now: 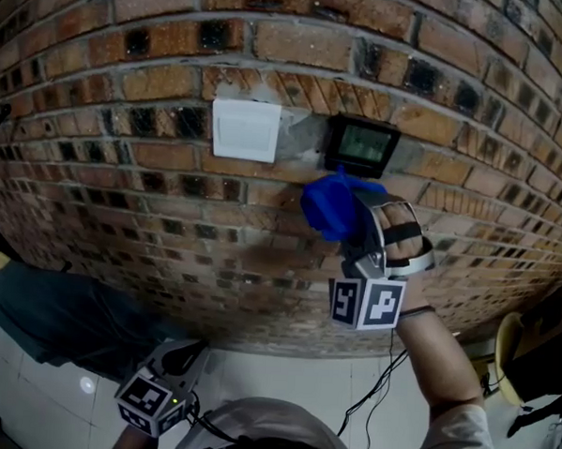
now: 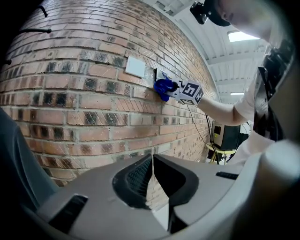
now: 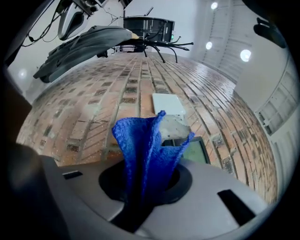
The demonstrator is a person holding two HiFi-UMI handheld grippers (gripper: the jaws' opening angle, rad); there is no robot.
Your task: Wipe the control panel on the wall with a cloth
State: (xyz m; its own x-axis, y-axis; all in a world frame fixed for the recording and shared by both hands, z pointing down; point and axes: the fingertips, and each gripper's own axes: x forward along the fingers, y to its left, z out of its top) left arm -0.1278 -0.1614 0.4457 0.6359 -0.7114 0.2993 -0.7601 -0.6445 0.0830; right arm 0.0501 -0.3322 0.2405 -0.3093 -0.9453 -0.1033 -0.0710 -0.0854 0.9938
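Cloth [image 3: 143, 145], blue and bunched, is clamped between the jaws of the right gripper [image 3: 147, 180], with its folds fanned out ahead of them. It is held up at the brick wall [image 1: 129, 79], just below the lower left corner of the control panel [image 1: 361, 145], on which a dark frame and a greenish screen are seen. A white plate [image 1: 246, 130] is mounted just left of the panel. The left gripper [image 2: 152, 174] is held low, well apart from the panel, jaw tips closed on each other, nothing gripped. Whether the panel is touched by the cloth cannot be told.
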